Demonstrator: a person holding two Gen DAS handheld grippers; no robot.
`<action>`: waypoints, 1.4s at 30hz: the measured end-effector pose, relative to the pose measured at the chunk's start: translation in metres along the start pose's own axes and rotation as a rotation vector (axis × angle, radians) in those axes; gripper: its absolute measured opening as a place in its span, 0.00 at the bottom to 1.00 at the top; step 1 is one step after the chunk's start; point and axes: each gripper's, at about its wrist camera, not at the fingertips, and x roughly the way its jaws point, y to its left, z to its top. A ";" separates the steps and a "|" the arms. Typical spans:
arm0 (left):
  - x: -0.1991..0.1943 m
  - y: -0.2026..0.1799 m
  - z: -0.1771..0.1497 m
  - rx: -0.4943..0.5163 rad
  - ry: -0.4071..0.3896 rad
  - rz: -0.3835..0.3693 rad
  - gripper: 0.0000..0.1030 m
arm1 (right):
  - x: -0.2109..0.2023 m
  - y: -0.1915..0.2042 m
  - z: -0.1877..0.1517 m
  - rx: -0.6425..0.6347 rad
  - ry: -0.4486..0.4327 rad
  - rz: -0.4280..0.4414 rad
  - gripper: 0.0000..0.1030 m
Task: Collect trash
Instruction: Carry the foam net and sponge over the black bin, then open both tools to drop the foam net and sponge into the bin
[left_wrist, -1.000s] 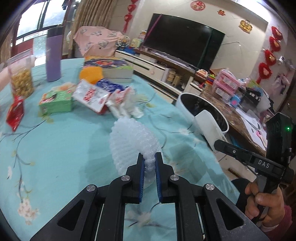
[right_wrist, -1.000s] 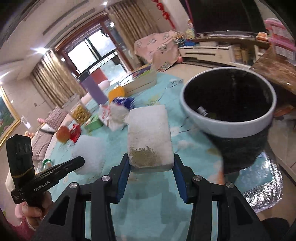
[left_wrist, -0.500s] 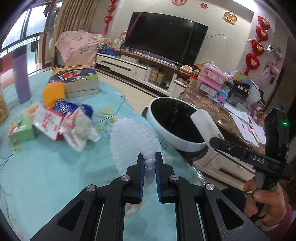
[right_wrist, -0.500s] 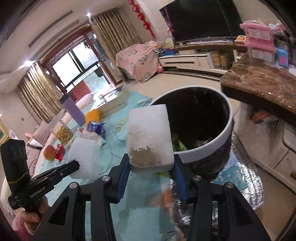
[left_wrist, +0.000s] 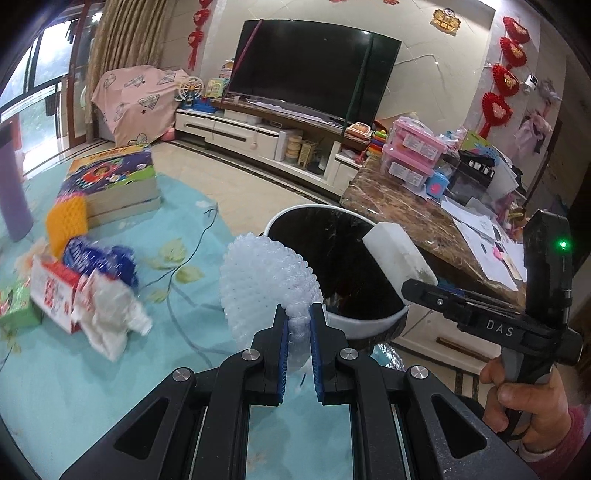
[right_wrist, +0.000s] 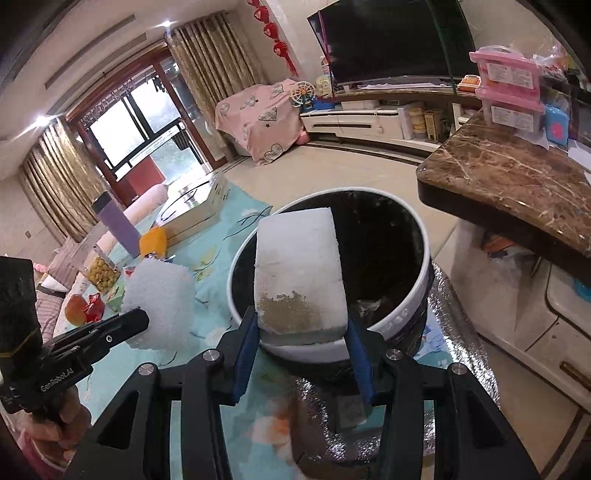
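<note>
A white foam block (right_wrist: 301, 273), stained brown at its near end, is clamped between the blue pads of the right gripper (right_wrist: 301, 345), whose jaws are pressed against the block's two long sides; the block is held over the near rim of the trash bin (right_wrist: 410, 314), a round white-rimmed bin lined with a black bag, with some scraps visible inside at about 4 o'clock of the block. In the left wrist view the same block (left_wrist: 399, 254) is seen at 2 o'clock, reaching over the bin's (left_wrist: 369, 319) far right rim. A white bubbled foam net (left_wrist: 267, 284) is pinched at its lower edge by the left gripper (left_wrist: 298, 325), the jaws being nearly closed on the thin material; the net is held beside the bin's left rim, above the table edge. In the right wrist view the net (right_wrist: 159, 299) appears at 9 o'clock of the bin, gripped by the left gripper (right_wrist: 138, 321). Further litter is left on the turquoise floral tablecloth (left_wrist: 110, 376) at 9 o'clock in the left view: a crumpled white wrapper (left_wrist: 110, 325), a red-and-white carton (left_wrist: 51, 295), a blue packet (left_wrist: 99, 254) and a green box (left_wrist: 16, 306). Beyond these, an orange foam net (left_wrist: 66, 221), a thick book (left_wrist: 114, 181) and a purple bottle (left_wrist: 13, 195) are seen. A dark television (left_wrist: 310, 70) is mounted at 12 o'clock, and a marble counter (left_wrist: 417, 210) is seen behind the bin.
</note>
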 end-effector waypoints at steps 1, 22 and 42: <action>0.003 -0.001 0.002 0.000 0.002 -0.001 0.09 | 0.001 -0.002 0.002 0.001 0.002 -0.001 0.45; 0.079 -0.019 0.044 0.027 0.070 -0.009 0.09 | 0.023 -0.027 0.031 0.018 0.037 -0.035 0.45; 0.090 -0.025 0.047 -0.004 0.082 0.010 0.50 | 0.031 -0.042 0.044 0.068 0.037 -0.025 0.58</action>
